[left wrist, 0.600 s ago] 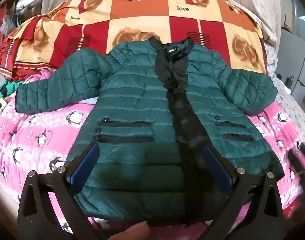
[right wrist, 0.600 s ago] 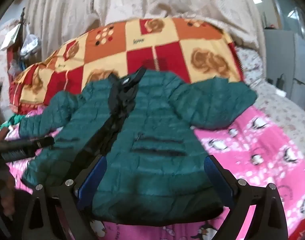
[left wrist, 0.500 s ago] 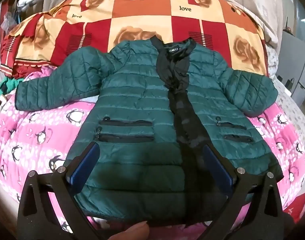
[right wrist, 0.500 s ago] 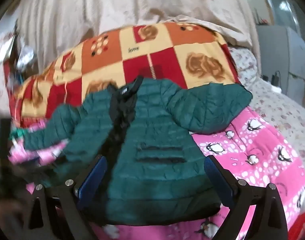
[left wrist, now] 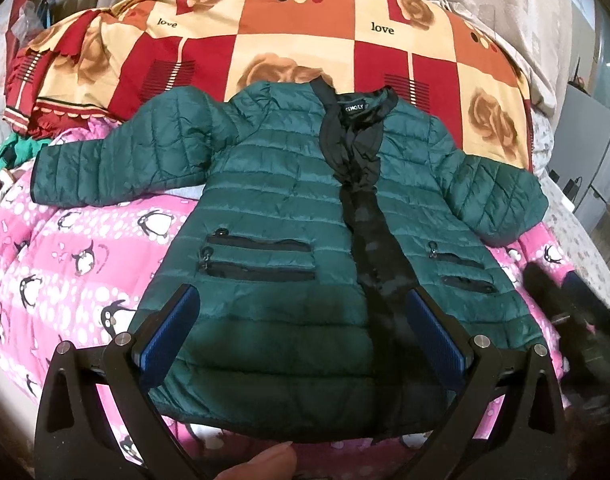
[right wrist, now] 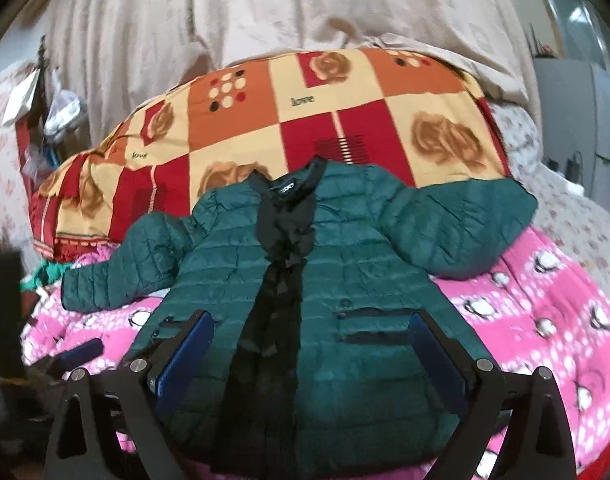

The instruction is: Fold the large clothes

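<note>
A dark green quilted jacket (left wrist: 273,208) with a black front placket lies flat, front up, sleeves spread, on a pink penguin blanket (left wrist: 65,264). It also shows in the right wrist view (right wrist: 345,280). My left gripper (left wrist: 303,332) is open and empty, hovering over the jacket's lower hem. My right gripper (right wrist: 311,354) is open and empty, also above the lower part of the jacket. The right gripper shows blurred at the right edge of the left wrist view (left wrist: 565,320).
A red, orange and cream checked quilt (left wrist: 305,40) is piled behind the jacket's collar. A beige curtain (right wrist: 265,20) hangs behind. Grey cabinets (left wrist: 585,140) stand at right. Clutter sits at the far left (right wrist: 45,120).
The right gripper has swung left, so the jacket is now centred in its view. The left gripper has stayed nearly still. Both stay open.
</note>
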`<act>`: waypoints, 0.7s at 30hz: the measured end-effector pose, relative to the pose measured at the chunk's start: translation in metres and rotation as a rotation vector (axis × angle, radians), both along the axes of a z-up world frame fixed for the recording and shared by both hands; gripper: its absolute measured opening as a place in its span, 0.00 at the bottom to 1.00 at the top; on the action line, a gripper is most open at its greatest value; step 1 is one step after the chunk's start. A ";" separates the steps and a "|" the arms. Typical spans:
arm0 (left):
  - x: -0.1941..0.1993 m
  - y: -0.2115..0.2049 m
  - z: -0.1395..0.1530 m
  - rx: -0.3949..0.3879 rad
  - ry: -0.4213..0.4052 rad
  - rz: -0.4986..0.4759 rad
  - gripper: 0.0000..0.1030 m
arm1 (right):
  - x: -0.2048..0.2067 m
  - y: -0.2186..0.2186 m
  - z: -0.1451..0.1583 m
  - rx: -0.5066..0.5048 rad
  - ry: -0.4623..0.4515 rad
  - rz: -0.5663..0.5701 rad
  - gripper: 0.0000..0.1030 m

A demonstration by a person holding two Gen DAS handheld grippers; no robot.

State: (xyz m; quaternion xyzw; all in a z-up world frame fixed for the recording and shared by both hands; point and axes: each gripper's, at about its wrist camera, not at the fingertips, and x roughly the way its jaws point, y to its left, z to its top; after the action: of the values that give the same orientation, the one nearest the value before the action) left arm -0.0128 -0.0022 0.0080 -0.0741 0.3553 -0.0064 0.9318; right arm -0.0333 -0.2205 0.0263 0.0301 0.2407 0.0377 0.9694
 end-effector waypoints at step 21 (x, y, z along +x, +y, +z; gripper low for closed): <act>-0.001 -0.016 -0.001 0.108 -0.002 -0.011 0.99 | 0.002 -0.036 -0.019 0.070 0.017 -0.071 0.94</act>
State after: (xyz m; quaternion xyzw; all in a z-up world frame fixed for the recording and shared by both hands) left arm -0.0134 -0.0183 0.0070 -0.0219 0.3546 0.0076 0.9347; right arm -0.0314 -0.2560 0.0074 0.0728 0.2460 0.0116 0.9665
